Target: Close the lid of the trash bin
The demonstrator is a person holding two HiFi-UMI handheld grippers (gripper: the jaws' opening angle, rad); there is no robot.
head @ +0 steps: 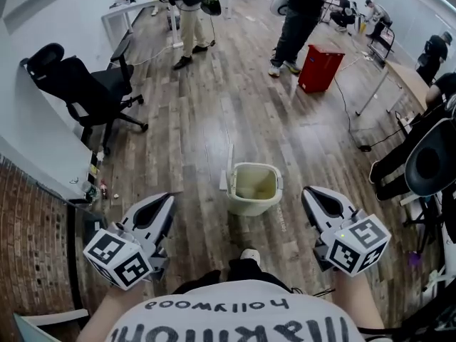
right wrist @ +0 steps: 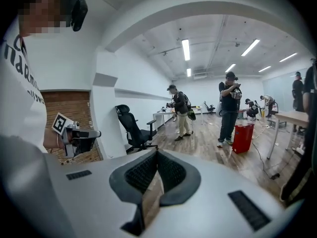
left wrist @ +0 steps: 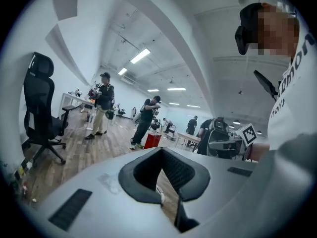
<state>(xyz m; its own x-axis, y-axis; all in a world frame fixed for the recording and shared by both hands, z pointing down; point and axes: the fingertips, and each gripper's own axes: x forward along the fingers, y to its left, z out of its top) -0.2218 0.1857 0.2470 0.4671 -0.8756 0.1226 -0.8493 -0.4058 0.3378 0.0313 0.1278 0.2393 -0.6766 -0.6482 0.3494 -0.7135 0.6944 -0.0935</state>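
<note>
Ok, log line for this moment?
trash bin open | lid upright | left gripper shut, empty, clear of bin | right gripper shut, empty, clear of bin

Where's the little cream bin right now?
In the head view, the cream plastic trash bin stands on the wooden floor at centre, between the left gripper and right gripper.

Black office chair [head: 85,84] by a white wall [head: 43,20], red box [head: 319,68] on the wood floor [head: 214,120], person in tan trousers [head: 191,27], person in dark clothes [head: 293,20], white desk [head: 135,9], brick wall [head: 28,248] at the left
</note>
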